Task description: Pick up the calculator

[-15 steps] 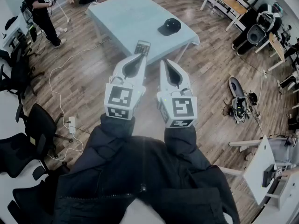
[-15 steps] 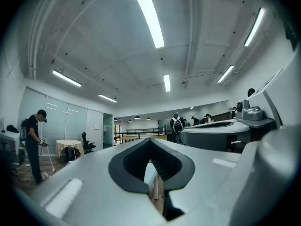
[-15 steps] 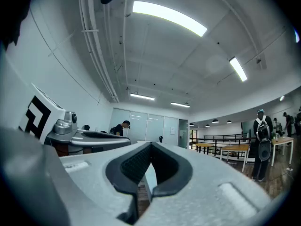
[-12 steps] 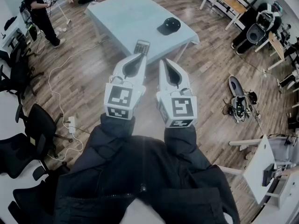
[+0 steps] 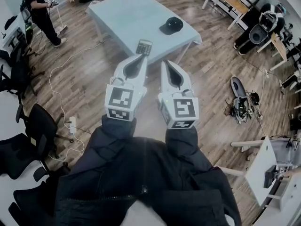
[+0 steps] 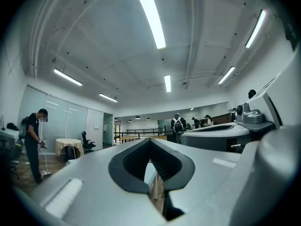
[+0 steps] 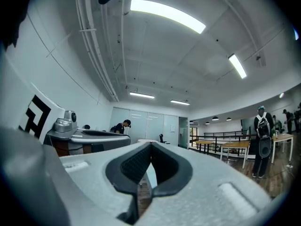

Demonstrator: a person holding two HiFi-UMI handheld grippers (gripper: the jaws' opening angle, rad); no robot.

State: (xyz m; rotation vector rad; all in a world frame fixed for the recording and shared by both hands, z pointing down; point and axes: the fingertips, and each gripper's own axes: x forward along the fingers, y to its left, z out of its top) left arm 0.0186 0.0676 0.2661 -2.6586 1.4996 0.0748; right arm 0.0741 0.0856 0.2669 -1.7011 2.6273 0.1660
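In the head view, the calculator (image 5: 144,47) lies on the pale table (image 5: 123,11), close to its near edge and well apart from the dark cap (image 5: 170,26) further along. Both tools are held level, side by side, noses toward the table. The left gripper (image 5: 142,56) has its tip just short of the calculator and almost in line with it. The right gripper (image 5: 163,62) sits a little further off to the side, so the left looks the nearer hand. The calculator's long axis runs away from the person, roughly along the grippers' own line. Which end carries the display is too small to tell.

In the left gripper view, the left gripper's (image 6: 150,140) jaws meet at their tips with nothing between them, and the calculator does not show.

In the right gripper view, the right gripper (image 7: 150,145) is likewise closed and empty. Either tool would need to spread its jaws before a grasp.
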